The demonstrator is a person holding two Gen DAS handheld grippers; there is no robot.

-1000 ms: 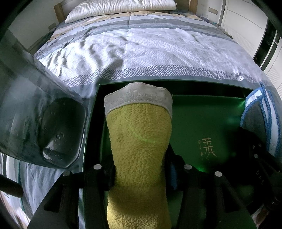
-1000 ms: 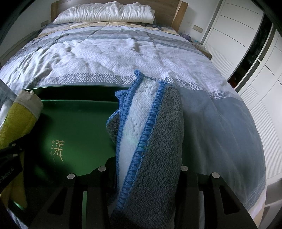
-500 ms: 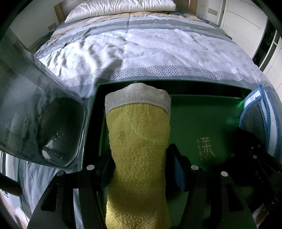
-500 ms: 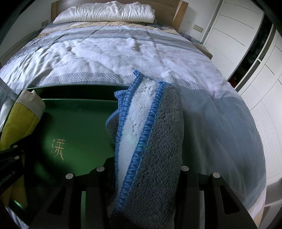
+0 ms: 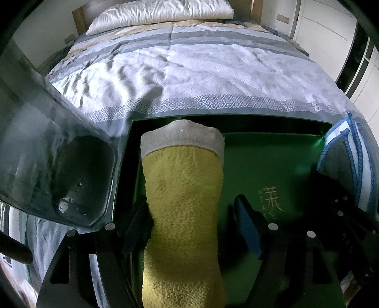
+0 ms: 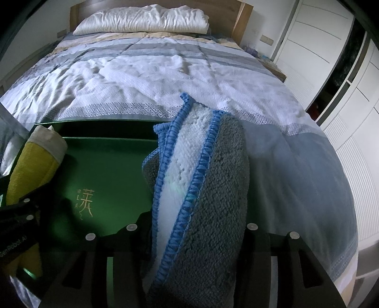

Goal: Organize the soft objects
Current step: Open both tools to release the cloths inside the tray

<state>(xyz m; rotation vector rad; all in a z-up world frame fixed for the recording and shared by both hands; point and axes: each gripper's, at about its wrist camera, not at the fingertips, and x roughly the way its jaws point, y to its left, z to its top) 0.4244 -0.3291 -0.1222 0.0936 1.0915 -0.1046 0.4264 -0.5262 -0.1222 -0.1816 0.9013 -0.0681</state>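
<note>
Green box (image 6: 113, 170) on striped bed (image 6: 165, 71)

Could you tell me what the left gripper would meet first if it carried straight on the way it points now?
Probably the far wall of the green box, which lies just beyond the yellow towel between the left gripper's jaws. Past that is the bed cover. Depth is hard to judge here.

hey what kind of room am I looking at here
Very likely a bedroom: a made bed with a patterned quilt, a white pillow against a wooden headboard, and white wardrobe doors alongside.
</note>
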